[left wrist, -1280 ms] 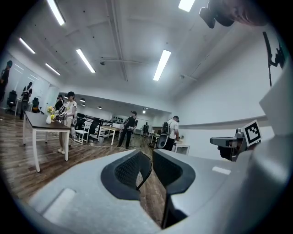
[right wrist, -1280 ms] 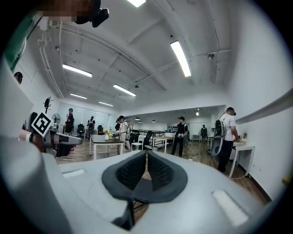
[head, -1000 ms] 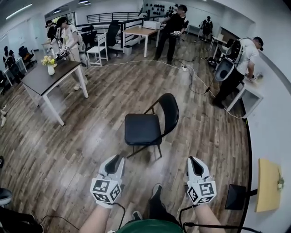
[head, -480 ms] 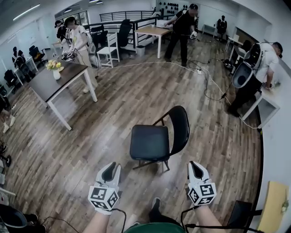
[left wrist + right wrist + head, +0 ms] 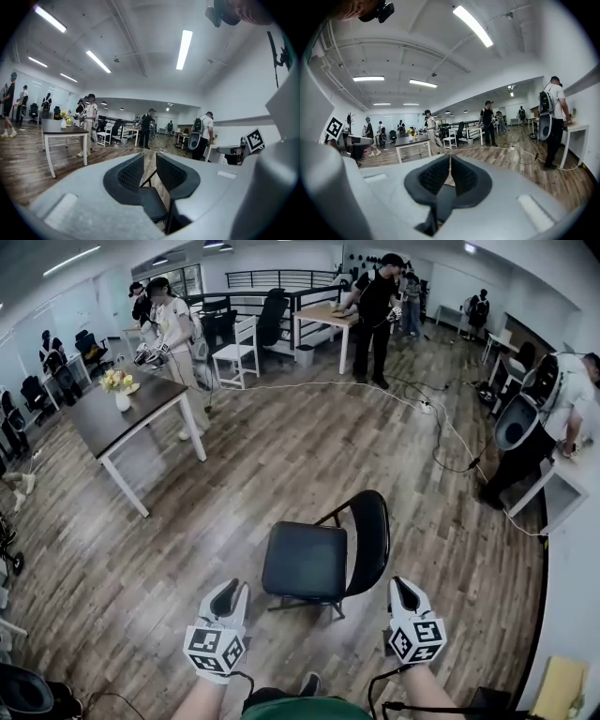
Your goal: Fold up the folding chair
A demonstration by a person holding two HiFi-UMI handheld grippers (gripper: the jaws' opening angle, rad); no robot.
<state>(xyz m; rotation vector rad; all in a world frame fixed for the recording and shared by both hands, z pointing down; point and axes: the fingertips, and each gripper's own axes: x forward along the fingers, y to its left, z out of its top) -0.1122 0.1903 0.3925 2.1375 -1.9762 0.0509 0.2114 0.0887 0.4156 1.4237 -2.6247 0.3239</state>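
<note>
The folding chair (image 5: 304,559) stands unfolded on the wood floor in the head view, black seat level and its rounded backrest (image 5: 373,532) on the right side. My left gripper (image 5: 228,591) hovers just short of the seat's near left corner, jaws shut and empty. At the same depth, my right gripper (image 5: 403,589) sits just right of the backrest, also shut with nothing in it. In the left gripper view the chair (image 5: 152,204) shows low through the narrow slit of that gripper (image 5: 149,163). The right gripper (image 5: 450,162) has its pads touching at the tips.
A dark table (image 5: 94,423) with a flower vase stands at the far left, a white chair (image 5: 239,348) beyond it. A cable (image 5: 441,432) trails across the floor at the right toward a white desk (image 5: 562,498). Several people stand around the room. My shoe (image 5: 308,682) is below the chair.
I have walked toward the chair, which now lies lower in the head view and close to both grippers. Both grippers stayed shut and kept their spacing.
</note>
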